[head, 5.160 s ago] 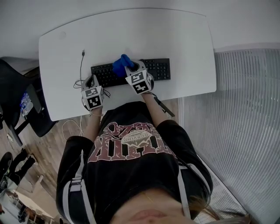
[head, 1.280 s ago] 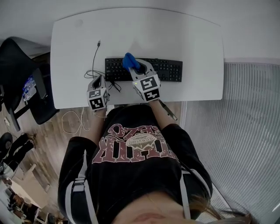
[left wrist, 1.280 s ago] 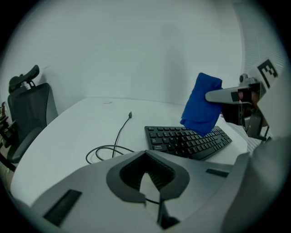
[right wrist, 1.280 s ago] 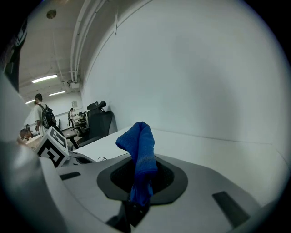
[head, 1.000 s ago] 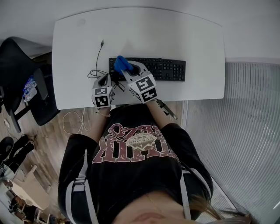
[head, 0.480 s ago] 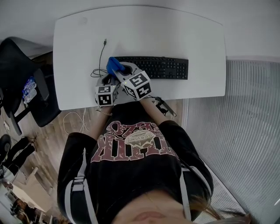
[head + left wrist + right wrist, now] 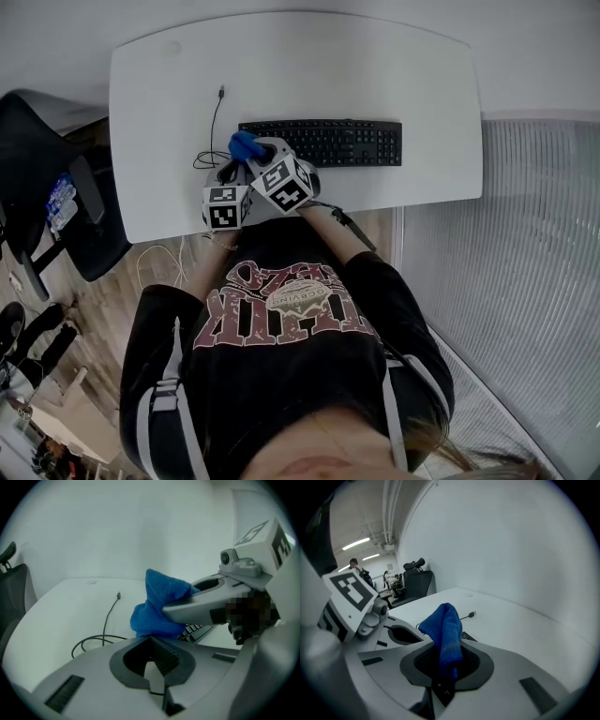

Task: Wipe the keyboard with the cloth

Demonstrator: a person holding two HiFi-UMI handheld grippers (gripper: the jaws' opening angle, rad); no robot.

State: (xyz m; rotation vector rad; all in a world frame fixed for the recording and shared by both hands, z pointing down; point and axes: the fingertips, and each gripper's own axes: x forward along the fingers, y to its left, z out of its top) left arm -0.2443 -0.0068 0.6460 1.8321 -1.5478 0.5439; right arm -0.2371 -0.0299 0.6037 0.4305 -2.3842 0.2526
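A black keyboard [image 7: 321, 142] lies across the white desk [image 7: 300, 66]. My right gripper [image 7: 255, 156] is shut on a blue cloth [image 7: 244, 145], which hangs over the keyboard's left end. In the right gripper view the cloth [image 7: 446, 630] stands up out of the right gripper [image 7: 444, 670], pinched between the jaws. My left gripper [image 7: 225, 176] sits just left of it near the desk's front edge. In the left gripper view the left gripper [image 7: 153, 668] holds nothing and its jaws stand together; the cloth [image 7: 157, 606] and some keys [image 7: 194, 631] lie just ahead.
The keyboard's black cable [image 7: 214, 127] coils left of the keyboard, its plug [image 7: 471, 615] loose on the desk. A black office chair [image 7: 47, 187] stands at the left. Ribbed grey flooring [image 7: 506, 262] lies to the right.
The right gripper has carried the cloth leftward along the keyboard, from its middle to its left end. The left gripper has closed in beside the right one.
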